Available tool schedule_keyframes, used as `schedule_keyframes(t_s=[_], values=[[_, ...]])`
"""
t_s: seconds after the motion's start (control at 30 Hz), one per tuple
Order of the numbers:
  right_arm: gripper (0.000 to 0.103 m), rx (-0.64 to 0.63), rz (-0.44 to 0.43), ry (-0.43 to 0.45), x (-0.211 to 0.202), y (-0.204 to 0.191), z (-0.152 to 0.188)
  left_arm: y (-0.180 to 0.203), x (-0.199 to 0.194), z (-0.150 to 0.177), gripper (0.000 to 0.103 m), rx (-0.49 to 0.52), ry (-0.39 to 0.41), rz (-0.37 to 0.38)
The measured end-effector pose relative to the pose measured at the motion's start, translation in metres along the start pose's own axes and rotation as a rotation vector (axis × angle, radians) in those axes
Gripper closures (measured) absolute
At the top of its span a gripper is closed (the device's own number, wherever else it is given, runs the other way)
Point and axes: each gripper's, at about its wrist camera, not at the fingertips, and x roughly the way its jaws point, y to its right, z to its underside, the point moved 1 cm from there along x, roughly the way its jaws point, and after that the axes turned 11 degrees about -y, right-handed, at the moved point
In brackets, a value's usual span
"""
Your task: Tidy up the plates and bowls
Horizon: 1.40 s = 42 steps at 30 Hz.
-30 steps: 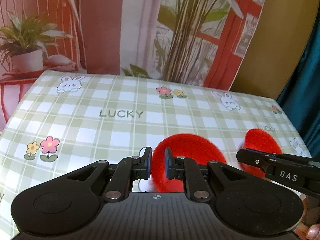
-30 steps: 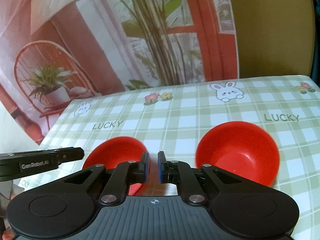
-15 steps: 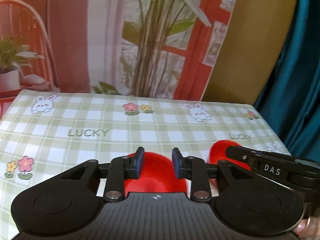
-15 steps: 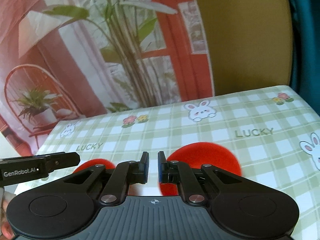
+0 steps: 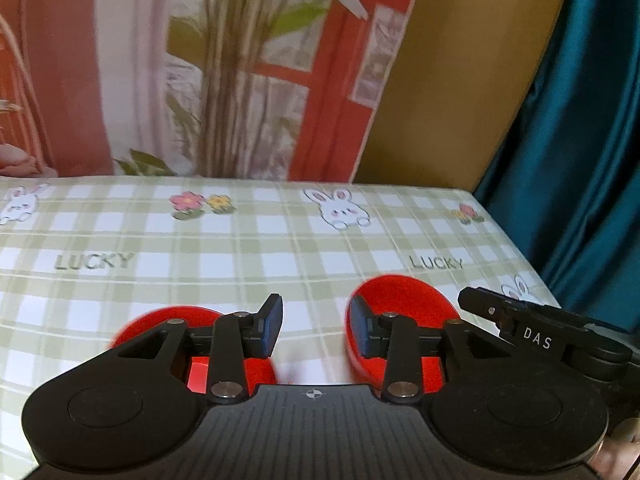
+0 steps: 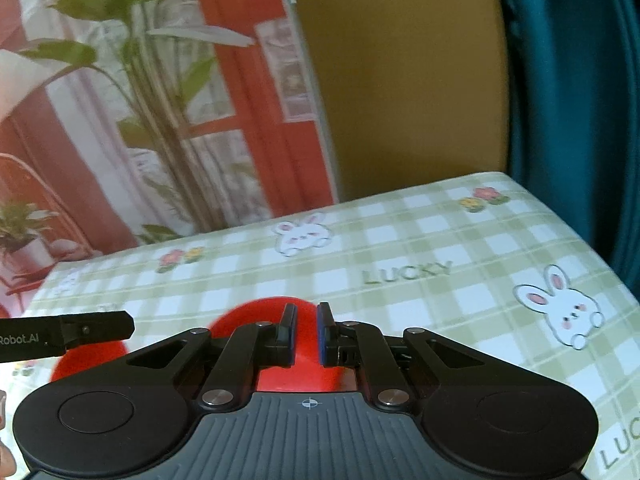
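Two red bowls sit on the checked tablecloth. In the left wrist view the left bowl [image 5: 160, 320] lies under my left finger and the right bowl [image 5: 404, 300] behind my right finger. My left gripper [image 5: 316, 326] is open and empty above the gap between them. In the right wrist view the right bowl [image 6: 256, 312] sits behind my right gripper [image 6: 306, 332], whose jaws stand close together with a narrow gap and hold nothing. The left bowl [image 6: 92, 356] shows partly under the left gripper's finger [image 6: 96, 326].
The table [image 5: 280, 248] has a green plaid cloth with rabbits and "LUCKY" print. A printed backdrop [image 5: 240, 72] and a yellow wall stand behind it. A teal curtain [image 5: 580, 140] hangs at the right edge. The right gripper's finger [image 5: 532, 328] reaches in at the right.
My left gripper has opened wide and both grippers have pulled back and tilted up. The bowls now sit lower in both views. My right gripper stays nearly closed.
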Motion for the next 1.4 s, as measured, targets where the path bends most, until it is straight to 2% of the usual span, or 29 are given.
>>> schedule_keyframes(t_s=[0.2,0.63,0.67,0.73,0.97,1.4], values=[[0.092,0.038,-0.024,-0.038,0.015,0.019,0.007,0.018,0.026,0.001,0.064,0.027,-0.059,-0.002],[0.095,0.063,-0.079,-0.068,0.03,0.023,0.016,0.027,0.062,0.003,0.065,0.04,-0.161,-0.019],[0.095,0.063,-0.081,-0.069,0.03,0.023,0.016,0.028,0.064,0.004,0.066,0.041,-0.168,-0.019],[0.096,0.064,-0.081,-0.068,0.03,0.023,0.016,0.029,0.066,0.005,0.082,0.054,-0.182,-0.01],[0.097,0.065,-0.083,-0.05,0.02,0.021,0.013,0.03,0.058,0.006,0.086,0.064,-0.173,-0.017],[0.097,0.027,-0.116,-0.016,-0.011,-0.012,0.008,0.018,0.01,0.013,0.086,0.066,-0.113,-0.024]])
